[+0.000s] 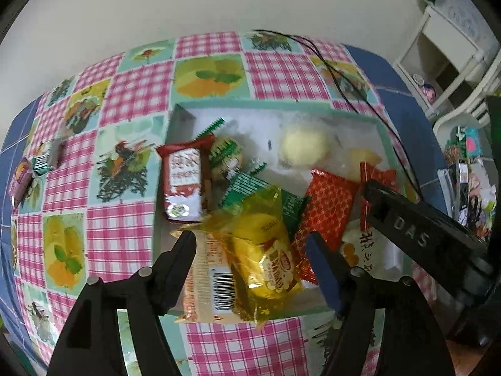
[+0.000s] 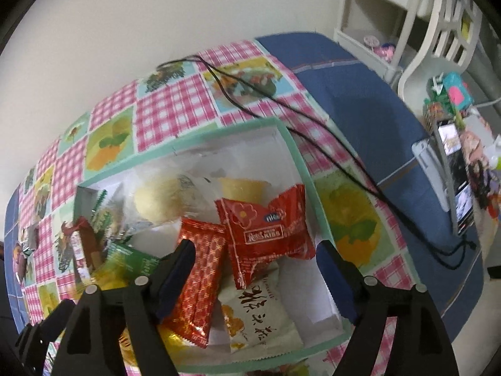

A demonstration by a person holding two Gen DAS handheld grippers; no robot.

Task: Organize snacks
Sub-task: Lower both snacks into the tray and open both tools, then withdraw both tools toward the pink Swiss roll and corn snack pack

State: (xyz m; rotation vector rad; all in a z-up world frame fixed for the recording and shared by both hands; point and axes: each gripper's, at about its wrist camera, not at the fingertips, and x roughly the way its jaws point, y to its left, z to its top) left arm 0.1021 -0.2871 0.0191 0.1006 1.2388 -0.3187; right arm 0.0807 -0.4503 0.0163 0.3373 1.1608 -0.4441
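Left gripper (image 1: 250,244) fingers released, yellow snack (image 1: 263,250) between; right gripper (image 2: 255,258) fingers released above box (image 2: 300,169).

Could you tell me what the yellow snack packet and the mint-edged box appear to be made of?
Yellow snack packet: seemingly thin glossy plastic film, translucent and crinkled with bright glints. Mint-edged box: probably matte cardboard or paperboard, with stiff straight walls and a plain white, unreflective interior.
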